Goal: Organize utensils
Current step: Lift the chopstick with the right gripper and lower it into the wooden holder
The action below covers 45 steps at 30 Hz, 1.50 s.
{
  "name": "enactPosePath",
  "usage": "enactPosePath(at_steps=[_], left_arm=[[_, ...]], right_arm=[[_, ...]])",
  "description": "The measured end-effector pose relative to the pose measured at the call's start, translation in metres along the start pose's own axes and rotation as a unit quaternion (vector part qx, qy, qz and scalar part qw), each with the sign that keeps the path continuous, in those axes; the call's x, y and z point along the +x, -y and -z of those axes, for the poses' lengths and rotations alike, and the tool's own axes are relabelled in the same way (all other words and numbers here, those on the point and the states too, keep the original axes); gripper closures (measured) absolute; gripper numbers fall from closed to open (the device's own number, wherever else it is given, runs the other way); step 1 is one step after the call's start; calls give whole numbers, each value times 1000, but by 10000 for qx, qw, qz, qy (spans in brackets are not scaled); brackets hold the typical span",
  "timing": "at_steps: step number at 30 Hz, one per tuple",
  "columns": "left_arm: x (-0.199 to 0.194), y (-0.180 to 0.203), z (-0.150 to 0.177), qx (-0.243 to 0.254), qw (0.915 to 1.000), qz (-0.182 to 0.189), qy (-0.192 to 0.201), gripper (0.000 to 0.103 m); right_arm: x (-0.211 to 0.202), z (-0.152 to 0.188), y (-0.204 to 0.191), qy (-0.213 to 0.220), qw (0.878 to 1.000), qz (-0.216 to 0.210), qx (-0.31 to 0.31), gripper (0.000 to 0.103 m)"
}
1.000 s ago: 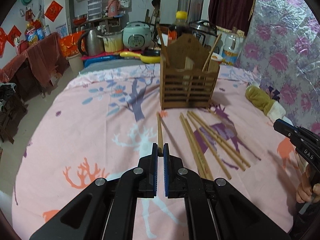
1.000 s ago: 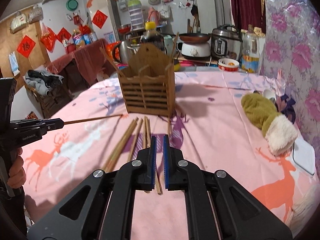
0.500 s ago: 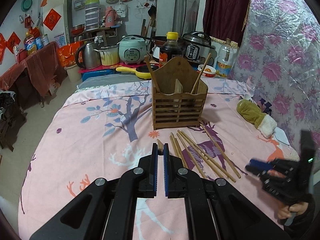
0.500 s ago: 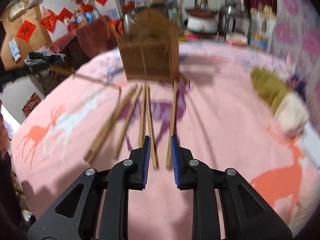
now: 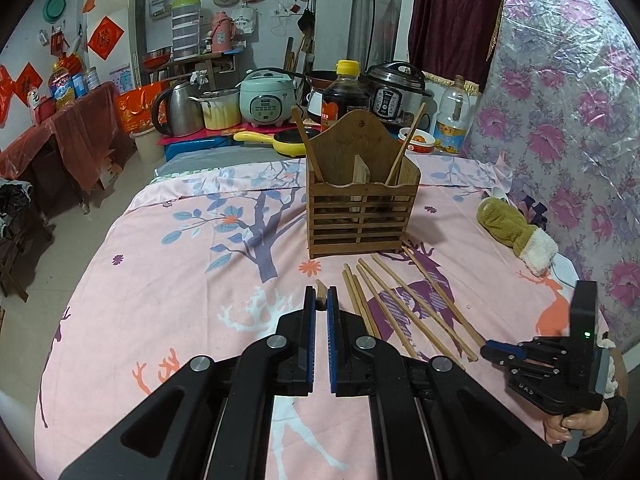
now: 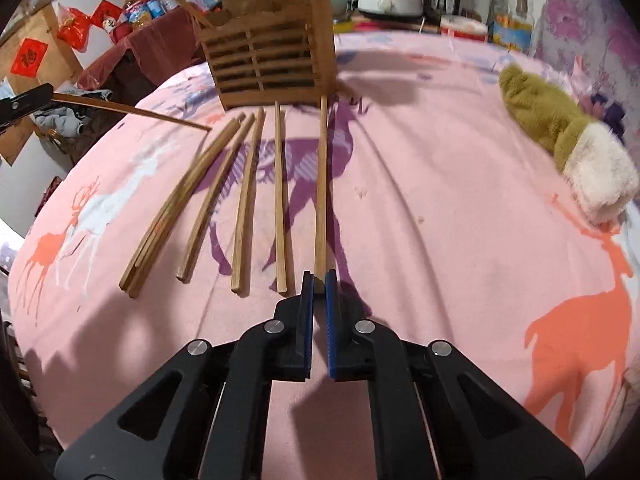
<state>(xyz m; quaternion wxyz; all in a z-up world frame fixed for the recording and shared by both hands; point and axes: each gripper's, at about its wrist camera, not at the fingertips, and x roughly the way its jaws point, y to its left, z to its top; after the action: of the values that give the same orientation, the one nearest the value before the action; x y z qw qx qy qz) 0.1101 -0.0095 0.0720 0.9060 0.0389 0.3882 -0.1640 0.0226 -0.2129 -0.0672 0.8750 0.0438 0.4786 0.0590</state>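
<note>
Left claw point(image 5: 320, 300) clamping one chopstick point(image 6: 132, 111), right claw point(image 6: 319, 282) clamping another point(image 6: 321, 184), five loose (one doubled) point(image 6: 281, 200), holder point(image 5: 362, 196) with two.

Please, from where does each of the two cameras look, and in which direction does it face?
Left wrist: sits on the left gripper, raised, facing the holder; its jaws pinch a chopstick; the right gripper and hand show.
Right wrist: sits on the right gripper, low over the cloth, facing the holder; its jaws close on the rightmost chopstick.
Shared: holder, loose chopsticks, mitten.
</note>
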Motion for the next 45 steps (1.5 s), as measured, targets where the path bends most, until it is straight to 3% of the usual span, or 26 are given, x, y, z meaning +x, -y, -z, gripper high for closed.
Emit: enactPosePath(at_steps=[13,28,33,41,45], left_arm=[[-16,15,-33,102,9998,17,141,97],[-38,54,-112,338,9974,136,625,97],[-45,59,-148,278,9947,160,977,97],[-20,49,-185,84,9917,26,1283,97],[13,36,-185,-8,9934,90,1144,97]], right_arm=[[-96,-48,-15,1434,9894,111,-205,97],[-139,-116,-36,2000,9794,-33,-282,97],[-157,-150,-34,2487,9684,-119,-107,97],[-150,-203,-38,3297,9436,-9,293,97],[-118,-218,-38,3240,9453,96,355,96]])
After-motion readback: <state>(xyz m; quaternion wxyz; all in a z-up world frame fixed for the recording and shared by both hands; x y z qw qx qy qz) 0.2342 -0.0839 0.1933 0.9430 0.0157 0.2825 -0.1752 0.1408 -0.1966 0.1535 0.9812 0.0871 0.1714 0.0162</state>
